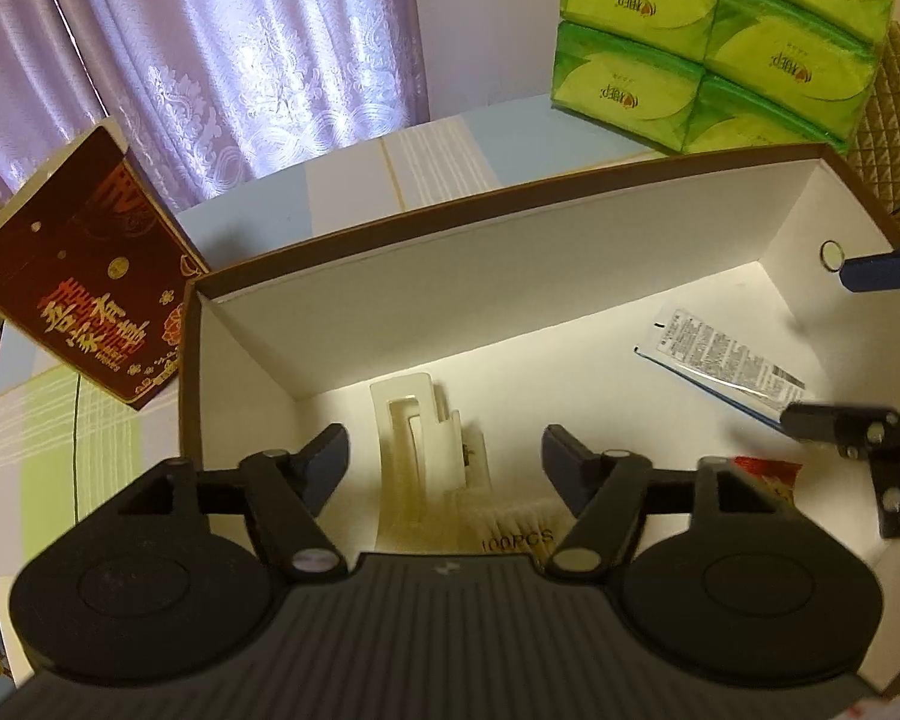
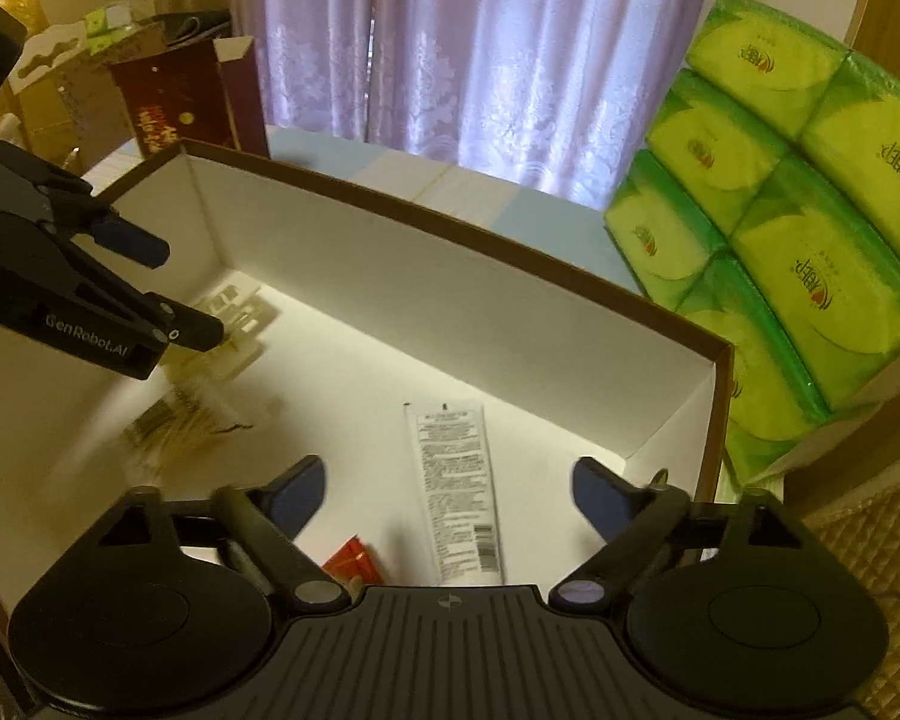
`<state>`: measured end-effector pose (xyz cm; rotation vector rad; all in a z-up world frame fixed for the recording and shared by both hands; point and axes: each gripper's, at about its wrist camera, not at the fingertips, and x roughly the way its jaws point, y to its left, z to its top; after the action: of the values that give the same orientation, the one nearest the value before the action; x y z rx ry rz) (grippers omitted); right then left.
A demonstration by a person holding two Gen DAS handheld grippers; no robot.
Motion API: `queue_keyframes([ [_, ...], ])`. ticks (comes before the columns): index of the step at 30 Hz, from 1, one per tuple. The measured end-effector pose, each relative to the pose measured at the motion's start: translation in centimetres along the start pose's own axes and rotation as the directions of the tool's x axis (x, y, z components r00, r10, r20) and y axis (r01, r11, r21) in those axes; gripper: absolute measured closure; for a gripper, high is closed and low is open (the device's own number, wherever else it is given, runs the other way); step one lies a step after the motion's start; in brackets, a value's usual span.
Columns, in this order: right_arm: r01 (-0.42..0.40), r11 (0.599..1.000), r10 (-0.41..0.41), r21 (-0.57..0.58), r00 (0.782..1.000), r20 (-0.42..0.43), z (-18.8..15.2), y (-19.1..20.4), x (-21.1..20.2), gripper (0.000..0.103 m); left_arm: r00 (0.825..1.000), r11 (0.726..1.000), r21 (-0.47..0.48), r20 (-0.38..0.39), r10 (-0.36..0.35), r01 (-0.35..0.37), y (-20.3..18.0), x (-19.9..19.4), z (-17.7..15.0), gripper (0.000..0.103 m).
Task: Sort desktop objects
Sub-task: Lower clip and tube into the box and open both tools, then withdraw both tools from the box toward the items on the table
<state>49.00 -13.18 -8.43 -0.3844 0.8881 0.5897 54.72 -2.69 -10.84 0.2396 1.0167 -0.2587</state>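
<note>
In the left wrist view, your left gripper [image 1: 444, 456] hangs over the near end of the brown-rimmed, white-lined cardboard box [image 1: 510, 252], fingers spread wide and holding nothing. Between them on the box floor lies the cream plastic hair claw [image 1: 417, 444], beside a clear packet of cotton swabs [image 1: 510, 525]. The white printed tube [image 1: 726, 360] lies to the right, near your right gripper [image 1: 840, 354]. In the right wrist view, your right gripper [image 2: 447, 495] is likewise wide apart and empty above the tube [image 2: 456, 492]; a small red packet [image 2: 351, 561] lies just left of it. Stacked green tissue packs [image 2: 798, 228] stand outside the box.
</note>
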Motion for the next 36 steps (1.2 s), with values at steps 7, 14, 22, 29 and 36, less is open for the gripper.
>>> queue_keyframes([
  [7, -0.018, 1.000, 0.018, -0.007, 0.999, 0.035, -1.0, 1.1, -2.1, 0.002, 1.000, 0.999, -0.024, 0.008, -0.022, 0.022, 0.0, -2.0, -1.0, 0.022],
  [14, -0.014, 0.999, 0.013, 0.043, 0.999, 0.044, -1.8, 1.3, -4.2, 0.002, 0.999, 0.999, -0.045, 0.033, -0.010, 0.012, -0.8, -5.0, -2.0, 0.015],
  [22, -0.003, 0.993, -0.009, 0.121, 0.995, 0.095, -3.0, 1.1, -7.3, 0.002, 0.997, 0.998, -0.060, 0.068, 0.024, -0.020, -2.0, -8.7, -3.6, 0.014],
  [29, -0.015, 0.991, -0.003, 0.132, 0.991, 0.135, -3.9, 2.0, -10.0, 0.002, 0.994, 0.996, -0.080, 0.100, 0.051, -0.043, -3.0, -12.1, -5.4, 0.014],
  [36, -0.032, 0.987, 0.004, 0.158, 0.984, 0.176, -5.3, 3.0, -13.0, 0.002, 0.987, 0.993, -0.091, 0.135, 0.086, -0.074, -3.9, -15.8, -7.7, 0.013],
])
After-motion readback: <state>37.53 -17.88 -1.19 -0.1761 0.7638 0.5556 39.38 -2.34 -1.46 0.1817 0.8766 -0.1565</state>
